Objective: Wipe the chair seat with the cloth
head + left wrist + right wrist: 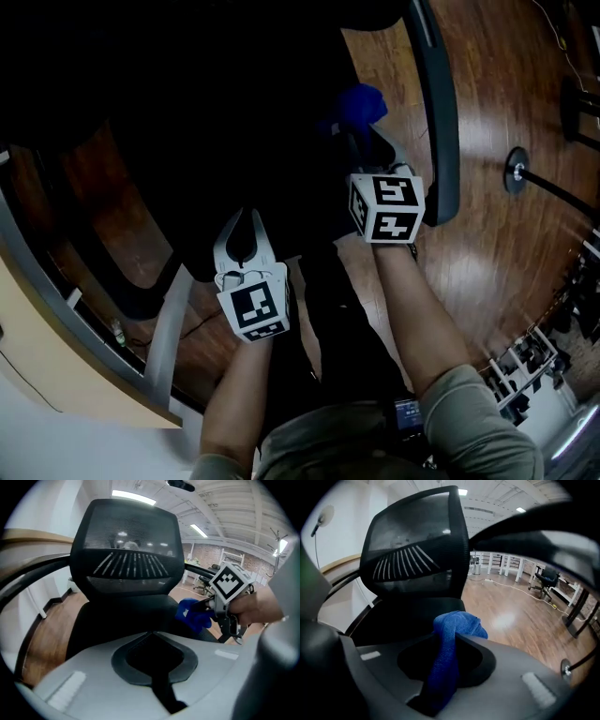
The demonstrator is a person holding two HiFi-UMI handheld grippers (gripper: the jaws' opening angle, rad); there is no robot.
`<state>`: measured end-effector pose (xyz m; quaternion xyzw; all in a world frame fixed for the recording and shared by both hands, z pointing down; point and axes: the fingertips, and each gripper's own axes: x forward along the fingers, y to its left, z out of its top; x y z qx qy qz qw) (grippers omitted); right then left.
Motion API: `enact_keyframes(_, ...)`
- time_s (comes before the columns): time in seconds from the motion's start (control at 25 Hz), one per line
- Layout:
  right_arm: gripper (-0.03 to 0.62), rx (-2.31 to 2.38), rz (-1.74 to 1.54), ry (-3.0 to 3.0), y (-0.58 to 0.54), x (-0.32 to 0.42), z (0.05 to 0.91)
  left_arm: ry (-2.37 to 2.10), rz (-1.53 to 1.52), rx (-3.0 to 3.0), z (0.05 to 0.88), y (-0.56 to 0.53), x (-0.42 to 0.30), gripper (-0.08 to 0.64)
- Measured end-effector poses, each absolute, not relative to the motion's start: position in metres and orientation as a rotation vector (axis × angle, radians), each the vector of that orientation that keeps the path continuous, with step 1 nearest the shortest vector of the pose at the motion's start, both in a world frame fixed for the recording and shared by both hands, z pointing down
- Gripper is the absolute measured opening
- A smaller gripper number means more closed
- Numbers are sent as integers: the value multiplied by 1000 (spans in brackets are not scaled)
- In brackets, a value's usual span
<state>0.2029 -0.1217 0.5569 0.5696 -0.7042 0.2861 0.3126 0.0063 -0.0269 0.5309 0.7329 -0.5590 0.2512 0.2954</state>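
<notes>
The black office chair has a dark seat [117, 616] and a mesh backrest [126, 550]. A blue cloth [457, 623] hangs bunched between the jaws of my right gripper [452, 639], which is shut on it just above the seat [417, 609]. From the head view the cloth [361, 103] and right gripper [361, 141] are over the seat's right side, near the armrest [441, 112]. In the left gripper view the cloth [192, 613] is at the right, over the seat edge. My left gripper [246, 220] is shut and empty, at the seat's near edge, its tips [151, 633] meeting.
Wooden floor [506, 253] surrounds the chair. A round metal base with a rod [516, 169] stands on the floor at the right. A pale curved desk edge [56, 375] runs along the left. More chairs and desks [543, 578] stand far behind.
</notes>
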Motion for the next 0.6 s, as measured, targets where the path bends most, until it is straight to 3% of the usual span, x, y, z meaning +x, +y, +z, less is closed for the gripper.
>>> enact_keyframes(0.24,86,1241,684,-2089,-118,84,527,-1630,662,1782,522,-8,-65,6)
enact_keyframes(0.6,89,733,621,-2295,-57,-86,523,-1666,639,1686,517,24,-113,6)
